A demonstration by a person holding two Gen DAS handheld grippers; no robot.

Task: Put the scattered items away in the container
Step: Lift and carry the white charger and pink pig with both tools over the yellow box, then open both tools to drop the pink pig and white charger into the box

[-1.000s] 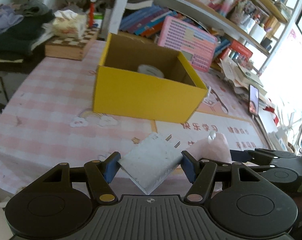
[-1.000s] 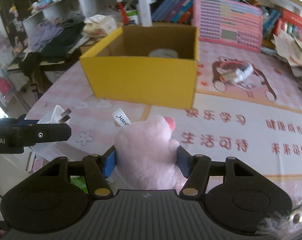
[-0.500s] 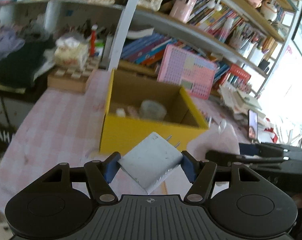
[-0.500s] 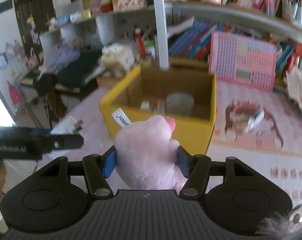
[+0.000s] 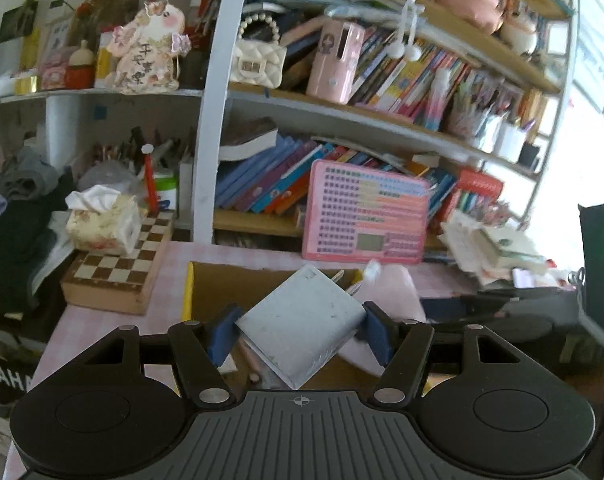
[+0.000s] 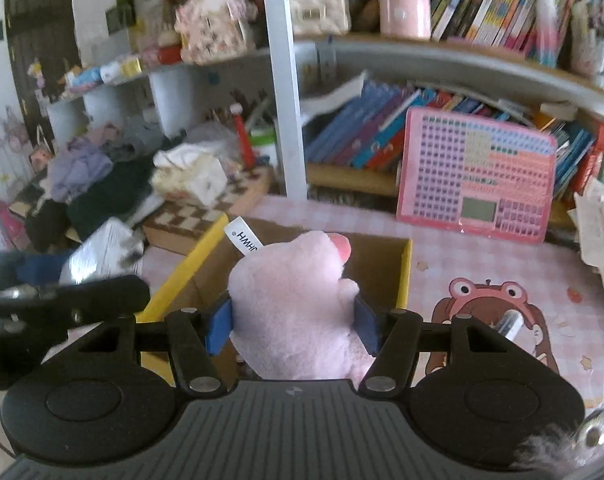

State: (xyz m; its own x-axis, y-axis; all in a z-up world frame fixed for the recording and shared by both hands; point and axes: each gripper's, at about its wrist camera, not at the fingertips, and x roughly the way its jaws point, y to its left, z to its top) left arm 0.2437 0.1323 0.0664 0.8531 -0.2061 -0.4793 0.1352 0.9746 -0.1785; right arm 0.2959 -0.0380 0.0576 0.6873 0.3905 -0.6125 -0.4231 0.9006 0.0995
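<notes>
L gripper (image 5: 300, 334) jaws clamp a white plug adapter (image 5: 302, 330) over the yellow cardboard box (image 6: 405, 276); R gripper (image 6: 292, 326) jaws squeeze a pink plush toy (image 6: 298, 320) above the same box.

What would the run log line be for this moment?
left gripper: holds white charger | right gripper: holds pink plush | both over yellow box

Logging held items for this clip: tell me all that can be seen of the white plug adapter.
The white plug adapter is a flat, squarish block, seemingly hard plastic, lightly scuffed, with metal prongs at its far upper corner. It sits tilted, corner-down, clamped between the blue pads of the left gripper, in front of the open yellow box. Only the pads touch it.
</notes>
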